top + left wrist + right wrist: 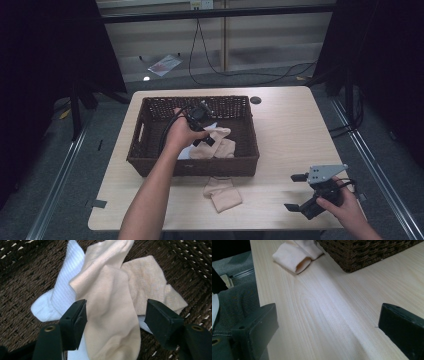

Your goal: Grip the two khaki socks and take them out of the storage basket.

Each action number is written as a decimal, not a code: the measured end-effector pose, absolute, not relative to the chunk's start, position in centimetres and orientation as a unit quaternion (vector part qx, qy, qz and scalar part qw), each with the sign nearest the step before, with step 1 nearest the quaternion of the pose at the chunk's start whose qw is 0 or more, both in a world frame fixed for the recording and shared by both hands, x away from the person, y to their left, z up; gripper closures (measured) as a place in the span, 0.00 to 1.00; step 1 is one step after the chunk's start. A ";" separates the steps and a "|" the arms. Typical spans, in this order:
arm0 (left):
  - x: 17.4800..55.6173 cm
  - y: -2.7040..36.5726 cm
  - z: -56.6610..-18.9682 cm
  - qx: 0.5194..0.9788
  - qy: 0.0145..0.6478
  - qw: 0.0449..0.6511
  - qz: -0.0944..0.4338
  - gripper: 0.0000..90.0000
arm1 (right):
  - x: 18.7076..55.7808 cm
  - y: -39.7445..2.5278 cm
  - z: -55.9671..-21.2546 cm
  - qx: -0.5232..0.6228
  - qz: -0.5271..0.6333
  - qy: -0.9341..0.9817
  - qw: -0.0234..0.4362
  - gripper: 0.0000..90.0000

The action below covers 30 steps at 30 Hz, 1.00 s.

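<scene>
**Inspector:** Left arm?

**Recorder:** The forearm reaches forward from the bottom edge over the near wall of the basket (150, 107). The hand wraps the left gripper (113, 315) from above, angled down into the basket. Its fingers (75, 322) are spread and straddle a beige sock (110, 315); whether they touch it, I cannot tell.

**Inspector:** Where does that sock lie?

**Recorder:** On the basket floor, draped over a white sock (62, 292), with a second beige sock (147, 282) just beside it.

**Inspector:** Right arm?

**Recorder:** The hand sits at the near right corner of the bench (290, 130), holding the right gripper (299, 192) low and pointed left. Its fingers (257, 327) are spread and hold nothing.

**Inspector:** Anything outside the basket?

**Recorder:** One folded sock (222, 192) on the bench, just before the basket's near wall, well apart from the right gripper.
</scene>
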<state>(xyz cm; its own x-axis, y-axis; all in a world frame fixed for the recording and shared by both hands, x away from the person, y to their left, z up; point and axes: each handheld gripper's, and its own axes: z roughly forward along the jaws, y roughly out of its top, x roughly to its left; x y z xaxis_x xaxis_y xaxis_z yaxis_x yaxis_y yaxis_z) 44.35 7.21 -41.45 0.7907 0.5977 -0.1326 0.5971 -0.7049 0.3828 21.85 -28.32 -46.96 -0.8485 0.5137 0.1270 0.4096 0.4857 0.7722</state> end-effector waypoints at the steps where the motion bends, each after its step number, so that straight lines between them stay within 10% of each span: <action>1: 44.4 7.2 -41.5 0.923 0.325 0.207 0.000 0.40 | 21.8 -28.3 -47.0 0.268 0.430 0.860 0.061 0.03; 30: 45.5 6.9 -44.3 0.917 0.342 0.205 0.005 0.70 | 21.8 -28.4 -46.9 0.269 0.432 0.858 0.060 0.03</action>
<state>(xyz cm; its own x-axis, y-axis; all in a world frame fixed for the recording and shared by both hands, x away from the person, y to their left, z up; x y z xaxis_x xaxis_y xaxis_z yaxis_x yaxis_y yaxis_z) 45.52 6.89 -44.30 0.7664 0.6290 -0.1304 0.6247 -0.6823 0.3798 21.84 -28.36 -46.92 -0.8477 0.5144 0.1298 0.4105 0.4810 0.7747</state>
